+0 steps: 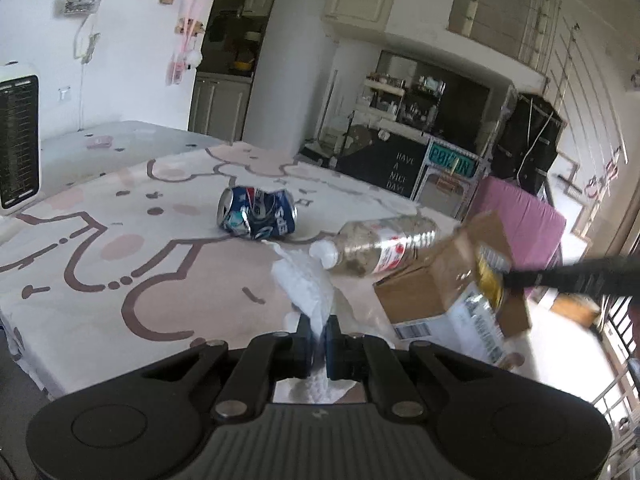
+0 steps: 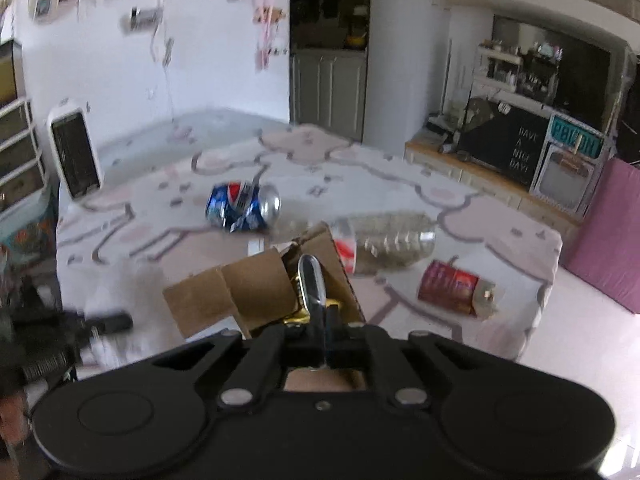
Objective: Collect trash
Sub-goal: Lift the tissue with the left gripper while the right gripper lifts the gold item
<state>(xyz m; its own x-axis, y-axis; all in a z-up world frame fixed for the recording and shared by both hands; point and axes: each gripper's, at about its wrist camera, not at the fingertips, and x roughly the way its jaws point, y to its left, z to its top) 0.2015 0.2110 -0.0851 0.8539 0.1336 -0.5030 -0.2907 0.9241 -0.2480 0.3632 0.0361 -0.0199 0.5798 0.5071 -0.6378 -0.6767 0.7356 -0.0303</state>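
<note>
You can read "HAVE A NICE DAY!" in white on the black signboard point(image 1: 396, 172) at the back, and the crushed blue aluminium can point(image 1: 257, 216) on the bench shows the Pepsi logo. The teal plate point(image 1: 453, 165) is too blurry.

**A lived-in home interior**

A home is being shown: a table point(image 1: 100, 248) is being covered by a cartoon-print cloth, photos point(image 2: 44, 8) are being displayed on the white wall, and kitchen shelves point(image 1: 404, 96) are being filled with jars beyond cupboard doors point(image 1: 218, 104).

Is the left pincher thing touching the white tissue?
Touching. The left wrist view shows the left gripper shut on the white tissue, pinched between its fingers.
</note>
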